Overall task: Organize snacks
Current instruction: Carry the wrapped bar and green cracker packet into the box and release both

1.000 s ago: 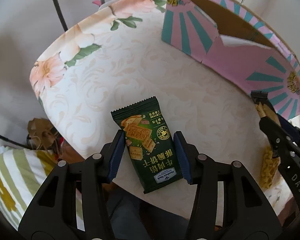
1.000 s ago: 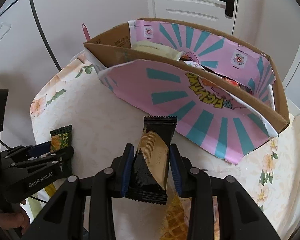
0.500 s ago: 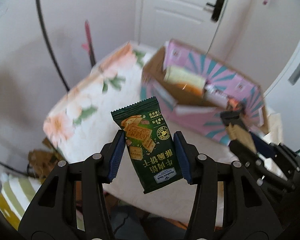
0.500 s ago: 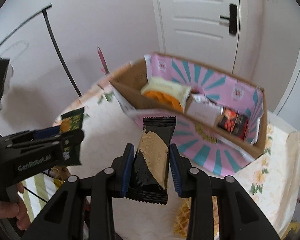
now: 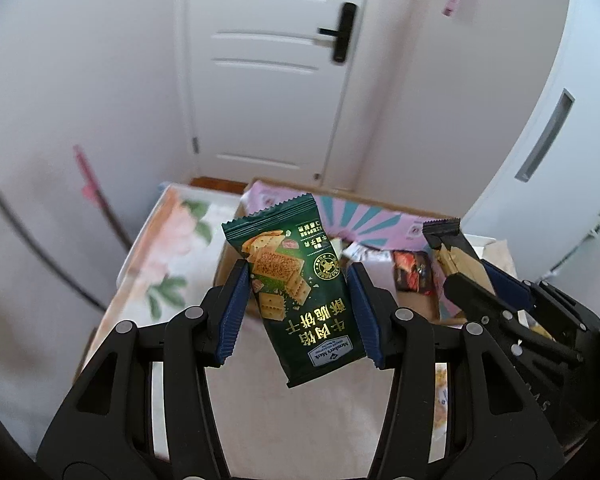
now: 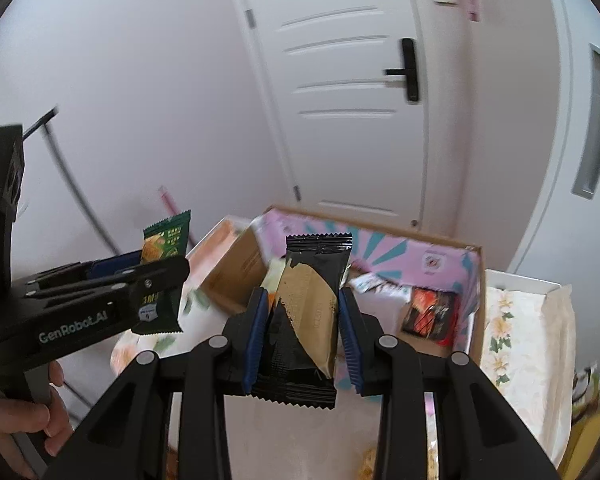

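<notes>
My left gripper is shut on a green cracker packet, held in the air above the table. In the right wrist view this same green packet shows at the left in that gripper. My right gripper is shut on a black and gold snack packet, also lifted. That black and gold packet appears at the right of the left wrist view. Behind both stands the open pink and teal cardboard box, with a red and black packet and pale packets inside.
A floral tablecloth covers the table under the box. A white door and walls stand behind. A hand grips the left tool's handle. Yellow snacks lie on the table near the bottom edge.
Both grippers have risen well above the table with their packets still held. The views have tipped up, so the door shows and the inside of the box has come into sight.
</notes>
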Demonstrator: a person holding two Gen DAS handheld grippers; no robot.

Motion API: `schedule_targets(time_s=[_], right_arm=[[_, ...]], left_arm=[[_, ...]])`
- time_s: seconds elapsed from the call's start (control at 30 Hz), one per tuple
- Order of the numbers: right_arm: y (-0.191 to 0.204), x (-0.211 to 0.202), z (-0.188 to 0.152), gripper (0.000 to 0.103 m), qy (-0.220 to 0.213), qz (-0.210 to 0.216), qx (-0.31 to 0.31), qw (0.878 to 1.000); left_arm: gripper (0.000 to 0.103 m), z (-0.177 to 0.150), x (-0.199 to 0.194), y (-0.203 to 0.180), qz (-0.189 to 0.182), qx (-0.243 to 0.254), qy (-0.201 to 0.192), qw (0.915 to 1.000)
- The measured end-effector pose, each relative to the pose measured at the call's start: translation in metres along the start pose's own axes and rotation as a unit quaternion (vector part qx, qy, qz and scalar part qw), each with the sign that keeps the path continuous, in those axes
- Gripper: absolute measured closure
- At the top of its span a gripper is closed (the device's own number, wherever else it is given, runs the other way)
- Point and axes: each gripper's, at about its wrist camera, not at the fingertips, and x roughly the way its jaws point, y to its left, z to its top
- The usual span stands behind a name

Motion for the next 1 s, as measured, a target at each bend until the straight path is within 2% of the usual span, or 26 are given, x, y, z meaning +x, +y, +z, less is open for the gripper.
schedule_targets(time_s=[0.2,0.4,0.53,0.6,0.63,0.67,0.73,0.83,1.0], right_arm=[[-0.019,0.023,0.024,0.071,-0.001,-0.049,0.061,0.997],[-0.042,0.036,0.027,0.071,0.002,-0.108,0.116,0.987],[-0.057,0.042,0.023,0.071,0.009,-0.142,0.15,0.978],[-0.063,0.043,0.021,0.071,0.013,-0.152,0.162,0.975],[-0.066,0.042,0.019,0.071,0.015,-0.157,0.167,0.973],[-0.068,0.043,0.018,0.071,0.018,-0.16,0.171,0.972],[-0.072,0.045,0.015,0.071,0.023,-0.163,0.178,0.97],[-0.077,0.047,0.013,0.071,0.029,-0.162,0.186,0.969],[-0.081,0.053,0.009,0.071,0.044,-0.148,0.185,0.971]], left_arm=[[0.057,0.036,0.052,-0.005,-0.065,0.051,0.042,0.9957],[0.057,0.045,0.113,-0.039,-0.125,0.116,0.102,0.9801],[0.057,0.038,0.148,-0.061,-0.147,0.151,0.142,0.9672],[0.051,0.032,0.158,-0.065,-0.142,0.162,0.15,0.965],[0.03,0.031,0.161,-0.066,-0.135,0.168,0.151,0.9648],[0.003,0.03,0.164,-0.068,-0.124,0.174,0.15,0.9654],[0.0,0.028,0.162,-0.065,-0.113,0.18,0.132,0.9681],[0.0,0.027,0.16,-0.06,-0.103,0.183,0.128,0.9694],[0.0,0.029,0.145,-0.032,-0.095,0.149,0.125,0.9763]])
